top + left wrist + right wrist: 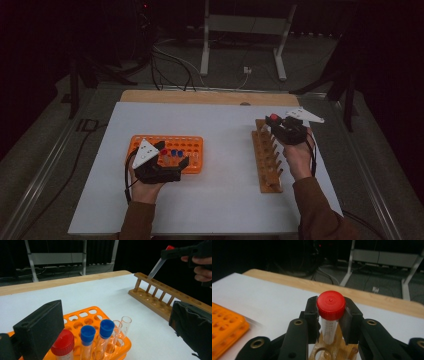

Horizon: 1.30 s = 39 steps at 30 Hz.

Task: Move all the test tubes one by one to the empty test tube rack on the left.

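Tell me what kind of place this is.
Probably a lab bench set up for recording test-tube handling. An orange tube rack and a wooden rack sit on a white table, the right gripper clamps a red-capped tube, and cables trail across the dark floor behind.

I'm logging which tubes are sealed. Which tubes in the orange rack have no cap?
The two clear tubes at the rack's near corner, side by side, are open-topped. The others in the orange rack are capped: two blue caps and one red cap.
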Available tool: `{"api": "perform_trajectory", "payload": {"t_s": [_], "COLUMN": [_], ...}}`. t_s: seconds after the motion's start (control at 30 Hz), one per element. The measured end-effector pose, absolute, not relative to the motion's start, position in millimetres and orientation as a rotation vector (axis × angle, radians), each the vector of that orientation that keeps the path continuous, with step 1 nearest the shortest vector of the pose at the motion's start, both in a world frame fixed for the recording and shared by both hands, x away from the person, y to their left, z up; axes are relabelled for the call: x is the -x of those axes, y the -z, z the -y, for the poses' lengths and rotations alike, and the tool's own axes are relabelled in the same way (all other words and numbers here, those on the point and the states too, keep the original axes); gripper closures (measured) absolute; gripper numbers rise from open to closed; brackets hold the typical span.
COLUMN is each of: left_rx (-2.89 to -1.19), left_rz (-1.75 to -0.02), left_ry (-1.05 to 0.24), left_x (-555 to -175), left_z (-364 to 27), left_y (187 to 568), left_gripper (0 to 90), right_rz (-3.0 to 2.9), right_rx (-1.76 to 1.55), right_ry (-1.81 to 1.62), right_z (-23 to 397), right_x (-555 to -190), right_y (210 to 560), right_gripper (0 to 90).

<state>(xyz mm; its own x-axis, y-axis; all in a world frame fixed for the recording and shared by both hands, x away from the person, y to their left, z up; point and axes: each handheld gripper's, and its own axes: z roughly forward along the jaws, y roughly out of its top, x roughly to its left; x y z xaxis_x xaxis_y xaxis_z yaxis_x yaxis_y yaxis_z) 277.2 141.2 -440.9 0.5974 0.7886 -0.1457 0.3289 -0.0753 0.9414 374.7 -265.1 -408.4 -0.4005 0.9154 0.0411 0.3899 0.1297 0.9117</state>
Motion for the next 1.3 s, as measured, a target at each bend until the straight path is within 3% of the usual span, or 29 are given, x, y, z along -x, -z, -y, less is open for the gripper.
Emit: {"api": "perform_trajectory", "payload": {"t_s": [0.33, 0.8, 1.3], "left_rx": [-1.678, -1.728, -1.795], "left_rz": [-0.906, -0.842, -0.76], "left_ry": [-0.496, -0.518, -0.493], "left_x": [-274.8, -269.2, -260.8], "left_z": [-131.7, -103.9, -72.4], "left_y": [439.2, 443.5, 450.8], "left_gripper": [0.6, 1.6, 12.0], "right_rz": [-1.879, -2.064, -2.192], "right_rx": [-1.157, -1.028, -0.959], "right_ry": [-1.32, -1.403, -1.477], "right_z": [256.8, 213.7, 184.1], "right_x": [-350.1, -310.9, -287.5], "right_y": [387.8, 404.4, 412.1], "right_gripper": [69.9, 69.8, 69.7]}}
